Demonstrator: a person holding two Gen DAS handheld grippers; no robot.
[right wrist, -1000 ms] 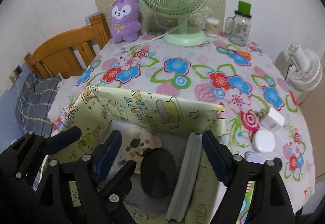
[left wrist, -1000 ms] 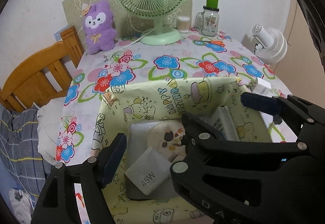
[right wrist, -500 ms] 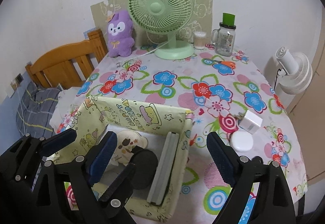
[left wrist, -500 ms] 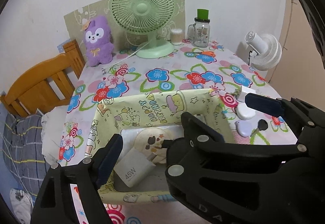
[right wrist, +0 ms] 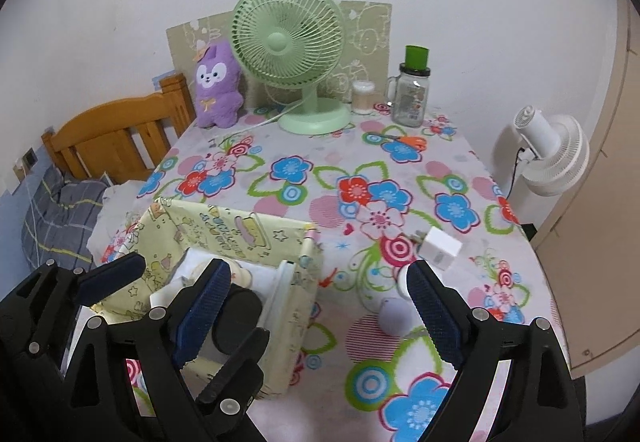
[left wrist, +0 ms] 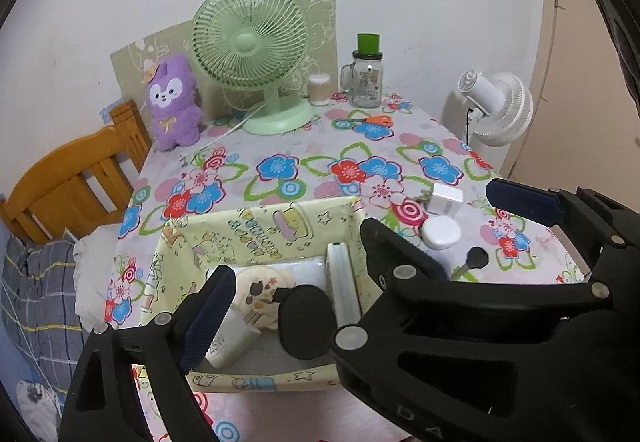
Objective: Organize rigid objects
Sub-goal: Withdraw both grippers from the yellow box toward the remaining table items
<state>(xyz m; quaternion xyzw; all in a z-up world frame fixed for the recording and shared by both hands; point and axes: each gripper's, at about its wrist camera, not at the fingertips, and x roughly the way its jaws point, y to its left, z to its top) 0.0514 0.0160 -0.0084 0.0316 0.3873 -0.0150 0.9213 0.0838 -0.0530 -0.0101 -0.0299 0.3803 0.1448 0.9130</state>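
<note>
White charger block (left wrist: 226, 338) in the yellow fabric box (left wrist: 256, 226): grey print on its face, partly hidden by the left gripper's finger, reads "45W" turned sideways, only "5W" really clear. Box inner back wall: outlined cartoon lettering, upside down from this side, looks like "HAPPY BIRTHDAY", not sharp enough to confirm every letter; the same lettering shows in the right wrist view, equally soft. Black gripper body (left wrist: 460, 374) at the bottom of the left wrist view: moulded raised letters "D A", cut off by the picture edge. Glass jar (left wrist: 366, 85) at the back: printed label, too small to read.
</note>
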